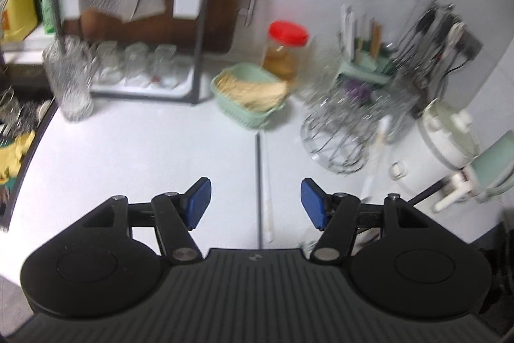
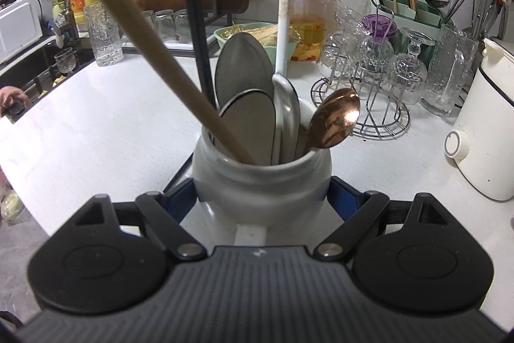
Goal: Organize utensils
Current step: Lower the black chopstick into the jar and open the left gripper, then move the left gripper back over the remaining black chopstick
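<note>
Right wrist view: right gripper (image 2: 261, 201) has its blue pads pressed on both sides of a white ceramic jar (image 2: 261, 182), jaws closed on it, jar standing upright on the white counter (image 2: 96, 124) near its front edge. Inside the jar: two flat grey metal spatula blades (image 2: 244, 73), a white ladle with long patterned handle (image 2: 284, 21) pointing up, a copper spoon (image 2: 335, 118) leaning toward the right rim, and a long wooden handle (image 2: 138, 34) slanting up to the top left corner of the frame. Behind the jar, toward the back edge of the counter: green basket (image 2: 225, 36), red-lidded plastic jar (image 2: 308, 15), wire glass rack (image 2: 376, 105) with upturned glasses, a green chopstick holder (image 2: 408, 10), a white appliance (image 2: 485, 130) at the right edge. Sink (image 2: 41, 69) at the left edge. Left wrist view, blurred: left gripper (image 1: 256, 203) is over the counter (image 1: 144, 156) with jaws wide apart, nothing between the pads; a thin pale utensil (image 1: 267, 192) lies flat on the counter under the gap, touching neither pad. Another white-handled utensil (image 1: 376, 156) lies near the wire rack (image 1: 340, 137) on the right. Green basket (image 1: 250, 92) and red-lidded jar (image 1: 286, 50) sit toward the back.
</note>
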The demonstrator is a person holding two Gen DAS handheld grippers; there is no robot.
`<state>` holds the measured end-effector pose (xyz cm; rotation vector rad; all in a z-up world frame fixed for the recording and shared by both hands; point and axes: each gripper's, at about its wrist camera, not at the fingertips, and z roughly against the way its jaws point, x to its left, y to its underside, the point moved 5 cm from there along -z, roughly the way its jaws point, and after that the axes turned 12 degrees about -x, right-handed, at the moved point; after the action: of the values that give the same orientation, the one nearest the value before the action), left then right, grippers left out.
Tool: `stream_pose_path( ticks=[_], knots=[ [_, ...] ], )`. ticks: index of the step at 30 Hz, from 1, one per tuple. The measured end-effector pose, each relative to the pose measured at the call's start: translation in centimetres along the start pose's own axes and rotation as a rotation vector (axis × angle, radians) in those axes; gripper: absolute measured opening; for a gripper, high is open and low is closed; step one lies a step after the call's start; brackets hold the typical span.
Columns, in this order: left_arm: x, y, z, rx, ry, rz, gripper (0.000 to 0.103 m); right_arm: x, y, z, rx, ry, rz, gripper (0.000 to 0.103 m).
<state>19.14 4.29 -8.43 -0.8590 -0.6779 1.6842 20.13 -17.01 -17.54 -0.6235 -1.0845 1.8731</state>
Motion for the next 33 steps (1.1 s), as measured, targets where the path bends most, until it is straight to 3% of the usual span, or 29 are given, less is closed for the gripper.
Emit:
stream_pose_path(
  ticks=[3, 8, 15, 19, 23, 25, 33],
  knots=[
    [0.9, 2.4, -2.3, 0.040, -0.002, 0.001, 0.067, -0.1, -0.1, 0.0, 0.018, 0.009, -0.011, 0.089],
    [1.7, 6.0, -6.0, 0.116, 0.056, 0.028, 0.067, 0.0, -0.4, -0.3, 0.049, 0.030, -0.033, 0.089],
    [2.0, 9.7, -9.6, 0.152, 0.092, 0.047, 0.065, 0.1, -0.5, -0.5, 0.068, 0.065, -0.052, 0.090],
    [1.8, 11.3, -11.3, 0.196, 0.108, 0.034, 0.049, 0.3, -0.5, -0.5, 0.070, 0.082, -0.061, 0.090],
    [1.1, 11.9, -12.4, 0.185, 0.131, -0.009, 0.042, 0.2, -0.6, -0.7, 0.068, 0.086, -0.086, 0.090],
    [0.6, 12.1, -12.9, 0.187, 0.144, -0.022, 0.033, 0.2, -0.6, -0.8, 0.068, 0.089, -0.089, 0.090],
    [-0.8, 12.6, -13.9, 0.176, 0.146, -0.078, 0.020, 0.0, -0.8, -1.1, 0.072, 0.088, -0.084, 0.090]
  ],
)
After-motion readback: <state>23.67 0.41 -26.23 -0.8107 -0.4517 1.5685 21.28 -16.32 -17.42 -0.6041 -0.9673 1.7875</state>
